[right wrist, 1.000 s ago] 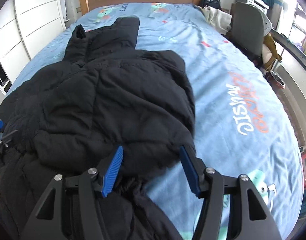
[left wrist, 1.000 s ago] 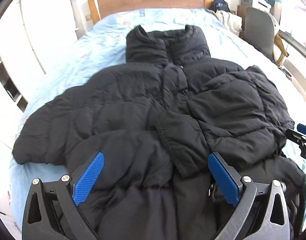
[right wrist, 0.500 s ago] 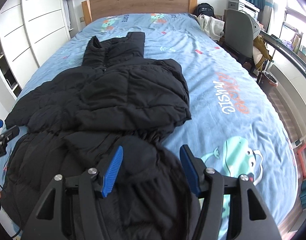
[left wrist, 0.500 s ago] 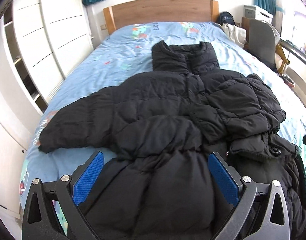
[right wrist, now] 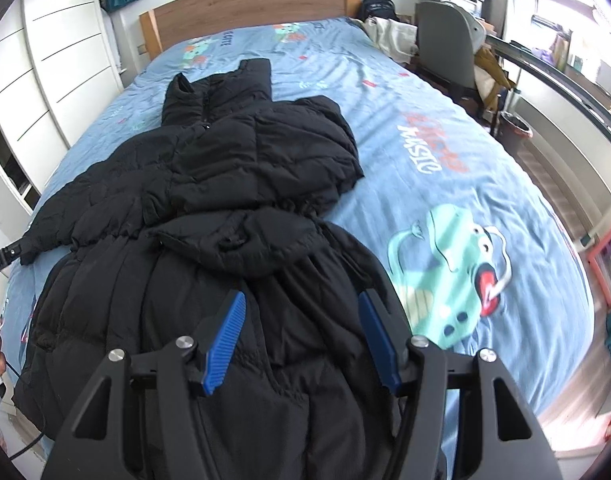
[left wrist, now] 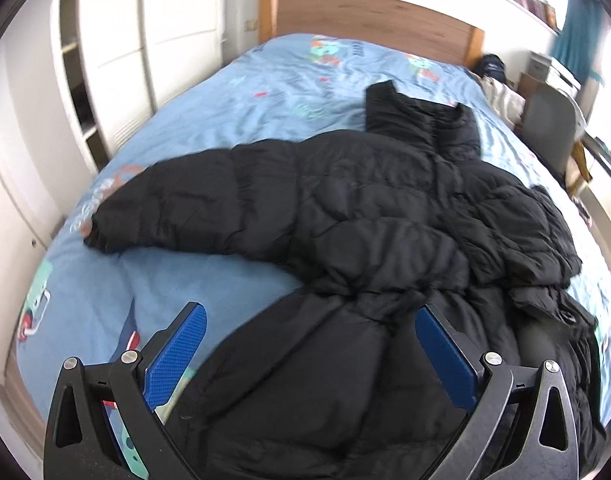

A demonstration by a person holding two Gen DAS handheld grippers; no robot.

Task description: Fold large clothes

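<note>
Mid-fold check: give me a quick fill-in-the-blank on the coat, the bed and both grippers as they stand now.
1. The black quilted puffer coat lies on a bed with a ____ printed cover.
2. One sleeve stretches out toward the white ____.
3. The other sleeve is ____ across the coat's front.
4. The left gripper and right gripper both have their jaws ____, gripping nothing.

Missing words: blue; wardrobe; folded; open
</note>
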